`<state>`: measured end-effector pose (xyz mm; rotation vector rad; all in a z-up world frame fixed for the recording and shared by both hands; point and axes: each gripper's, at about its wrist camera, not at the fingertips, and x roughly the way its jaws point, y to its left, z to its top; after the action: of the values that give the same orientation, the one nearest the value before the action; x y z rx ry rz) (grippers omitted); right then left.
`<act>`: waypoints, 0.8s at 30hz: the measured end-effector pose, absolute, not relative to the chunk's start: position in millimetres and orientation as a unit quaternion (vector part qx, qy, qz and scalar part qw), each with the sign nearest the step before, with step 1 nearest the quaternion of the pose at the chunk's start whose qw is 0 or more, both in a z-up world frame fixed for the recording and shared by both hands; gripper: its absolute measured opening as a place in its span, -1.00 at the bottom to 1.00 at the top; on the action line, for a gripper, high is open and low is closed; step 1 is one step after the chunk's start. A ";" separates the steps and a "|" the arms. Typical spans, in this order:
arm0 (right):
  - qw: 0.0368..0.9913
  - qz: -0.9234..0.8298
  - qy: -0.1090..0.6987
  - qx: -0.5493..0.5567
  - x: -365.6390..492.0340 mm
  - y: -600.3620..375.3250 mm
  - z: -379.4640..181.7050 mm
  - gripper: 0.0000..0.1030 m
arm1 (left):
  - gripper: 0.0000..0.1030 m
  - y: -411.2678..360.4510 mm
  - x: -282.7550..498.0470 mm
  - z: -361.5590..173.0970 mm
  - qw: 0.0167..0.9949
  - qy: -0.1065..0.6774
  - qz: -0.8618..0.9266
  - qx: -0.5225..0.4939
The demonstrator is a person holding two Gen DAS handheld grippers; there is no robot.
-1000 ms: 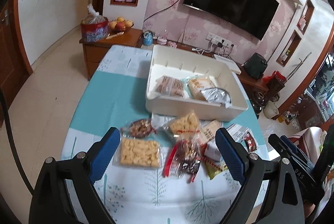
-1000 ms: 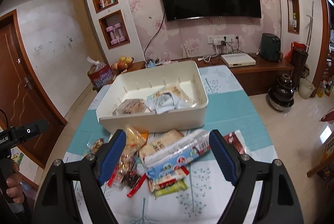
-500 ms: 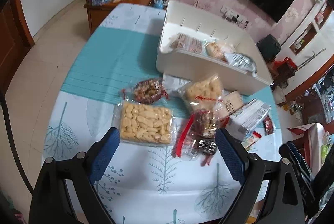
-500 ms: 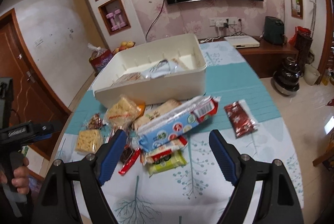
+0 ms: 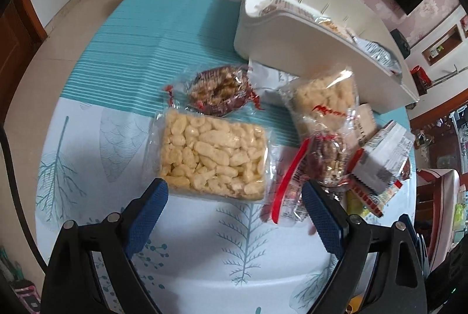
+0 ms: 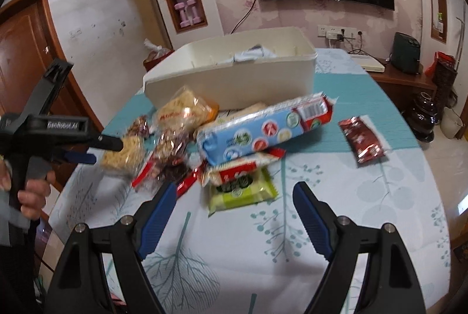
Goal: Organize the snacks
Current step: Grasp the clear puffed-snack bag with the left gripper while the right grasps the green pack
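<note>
Here snack packets [image 6: 257, 135] crowd the tablecloth [image 6: 336, 211] before the bin [image 6: 234, 74].

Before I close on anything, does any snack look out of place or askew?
The dark red sachet lies alone on the tablecloth, apart from the pile. The blue biscuit pack sits tilted across other packets. Nothing looks spilled or torn. Both grippers are open.

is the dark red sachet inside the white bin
No, the dark red sachet lies on the tablecloth by itself, outside the white bin.
</note>
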<state>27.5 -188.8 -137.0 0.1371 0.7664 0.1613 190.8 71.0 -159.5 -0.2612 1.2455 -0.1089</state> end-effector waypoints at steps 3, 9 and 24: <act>0.921 0.077 0.379 0.049 28.5 -182.1 -148.0 0.60 | 0.92 70.0 197.4 -167.6 0.802 0.584 -0.040 -0.116; 0.917 0.073 0.391 0.020 39.8 -170.1 -164.8 0.60 | 0.98 63.6 211.1 -175.2 0.807 0.583 -0.026 -0.086; 0.906 0.051 0.418 -0.040 64.7 -159.6 -182.3 0.60 | 0.98 61.7 243.3 -209.3 0.794 0.606 0.015 -0.046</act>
<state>64.7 -159.6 -182.3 -0.0822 0.8627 0.1059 243.3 61.7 -209.3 -0.0986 1.3021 0.0320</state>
